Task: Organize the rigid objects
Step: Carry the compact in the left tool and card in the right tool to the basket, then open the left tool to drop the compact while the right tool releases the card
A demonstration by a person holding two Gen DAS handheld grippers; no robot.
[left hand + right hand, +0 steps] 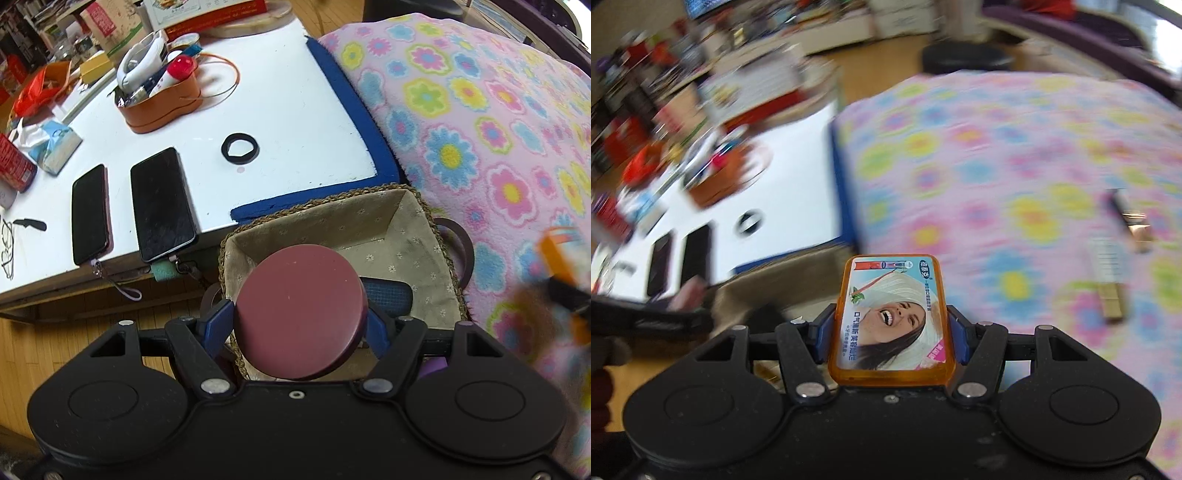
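Observation:
My left gripper [301, 326] is shut on a round maroon case [299, 312] and holds it over the near end of a woven basket with a cloth lining [369, 221]. A dark blue flat object [391, 299] lies in the basket. My right gripper [892, 338] is shut on an orange plastic box with a smiling woman's picture [892, 317], held above the flowered blanket [1015, 184]. The right wrist view is blurred. The right gripper shows as an orange blur [561, 266] in the left wrist view.
A white table [288, 92] with a blue edge holds two phones [160, 203], a black ring [240, 147], an orange organizer [162, 99] and a tissue pack [55, 147]. Small objects [1108, 280] lie on the blanket at the right.

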